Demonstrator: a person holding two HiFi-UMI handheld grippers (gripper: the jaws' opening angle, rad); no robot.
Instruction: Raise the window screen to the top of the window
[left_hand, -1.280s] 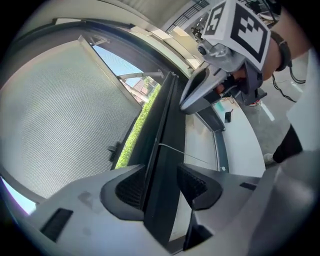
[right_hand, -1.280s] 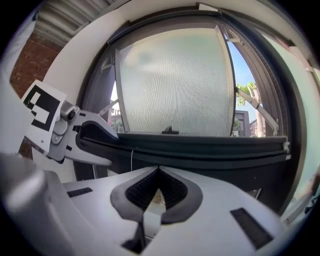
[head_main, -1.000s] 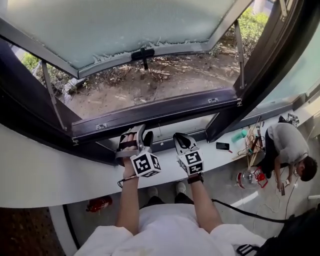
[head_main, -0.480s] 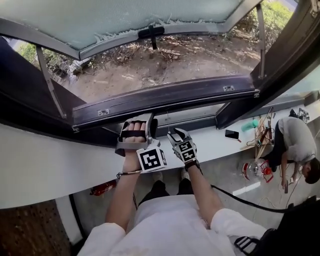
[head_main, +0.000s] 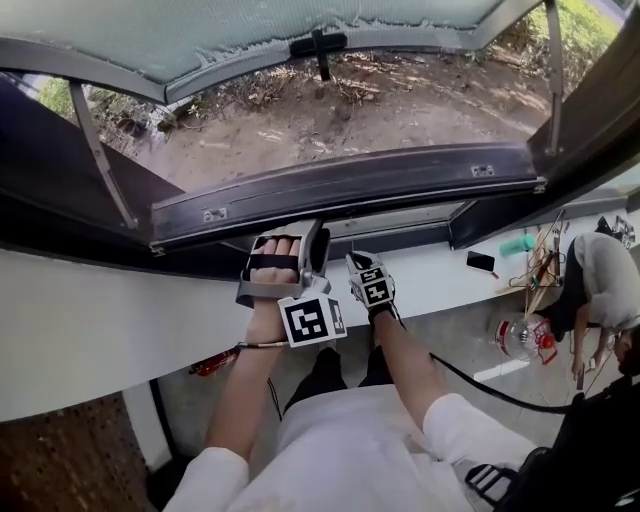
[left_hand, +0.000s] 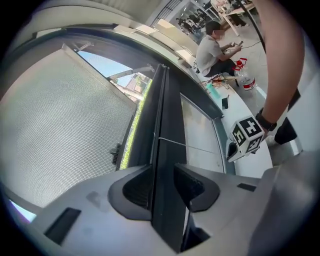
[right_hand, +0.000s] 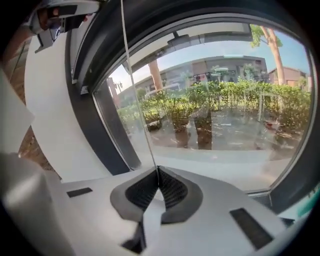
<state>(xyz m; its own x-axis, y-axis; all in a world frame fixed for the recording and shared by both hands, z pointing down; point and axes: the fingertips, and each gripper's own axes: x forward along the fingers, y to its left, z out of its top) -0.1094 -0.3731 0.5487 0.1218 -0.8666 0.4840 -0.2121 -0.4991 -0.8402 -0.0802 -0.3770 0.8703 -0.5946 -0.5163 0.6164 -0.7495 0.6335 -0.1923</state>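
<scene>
Rail (left_hand: 165, 125) sits low by the sill, screen not yet raised. My left claw (left_hand: 162, 185) is closing across the rail; my right claw (right_hand: 157, 187) is pinched tight on the cord (right_hand: 142, 100). Judged: rail stiff and light, cord thin and slippery, so I lift by the rail.

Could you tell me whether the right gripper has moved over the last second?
Yes; the right gripper has dropped, closer to the white window ledge.

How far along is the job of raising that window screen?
Done: the right claw is shut on the thin cord. In hand: the left claw is closing around the dark bar. Left: the raising itself; no mesh shows across the window opening.
</scene>
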